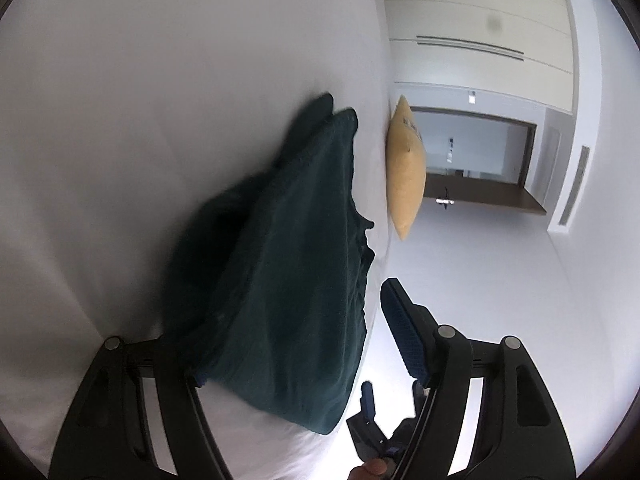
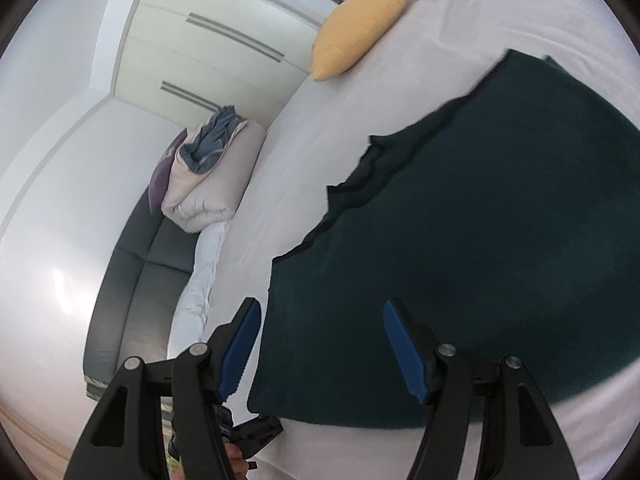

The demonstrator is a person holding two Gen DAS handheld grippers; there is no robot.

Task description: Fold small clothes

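Garment: dark green cloth (image 2: 480, 248), draped near the bed (image 2: 320, 128) edge, below the yellow cushion (image 2: 360, 24).
Handling: likely soft, light, limp; grip at a corner or hem.
Left tongs (image 1: 304, 344): apart, cloth between them.
Right tongs (image 2: 320, 352): apart, straddling the cloth's near edge.

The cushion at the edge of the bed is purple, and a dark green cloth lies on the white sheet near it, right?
Not quite: the cushion is yellow, as the right wrist view shows. The dark green cloth does lie on the white sheet near it.
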